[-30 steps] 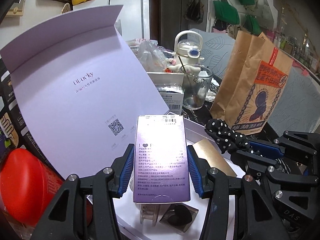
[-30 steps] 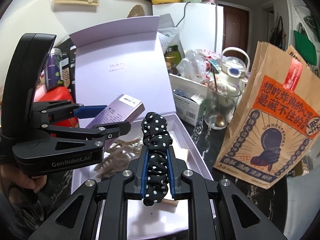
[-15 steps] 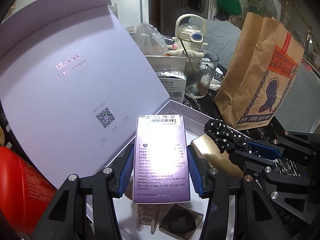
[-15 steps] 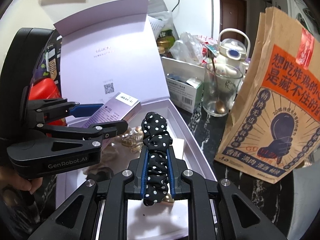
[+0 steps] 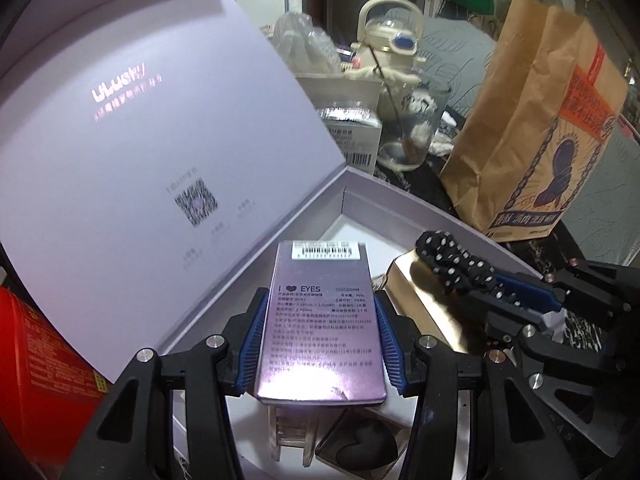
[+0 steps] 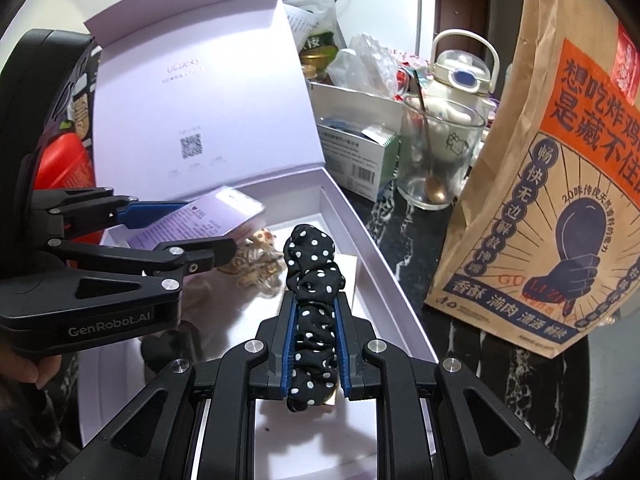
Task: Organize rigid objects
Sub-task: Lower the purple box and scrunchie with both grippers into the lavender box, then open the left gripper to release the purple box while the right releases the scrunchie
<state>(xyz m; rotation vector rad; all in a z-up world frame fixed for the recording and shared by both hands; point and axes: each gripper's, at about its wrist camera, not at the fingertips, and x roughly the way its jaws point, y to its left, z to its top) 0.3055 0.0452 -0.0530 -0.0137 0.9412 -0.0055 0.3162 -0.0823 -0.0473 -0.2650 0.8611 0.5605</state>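
Cluttered dark marble desk [image 6: 404, 216]: one open lilac gift box [image 6: 384, 268], one paper bag [image 6: 560, 184], one glass [image 6: 436, 160]. Left claw [image 5: 320, 336] clamping purple carton [image 5: 320, 320], right claw [image 6: 316, 344] pinching polka-dot scrunchie [image 6: 316, 280], both above box.

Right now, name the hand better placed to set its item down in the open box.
Probably left: the left gripper holds the purple carton over the gift box; the right gripper's scrunchie is nearer the wall.

At lower centre the left gripper [image 5: 320, 340] clamps a purple carton [image 5: 322, 332] over the open gift box [image 5: 396, 204] — at right, the right gripper [image 5: 516, 296] pinches a polka-dot scrunchie [image 5: 452, 260].
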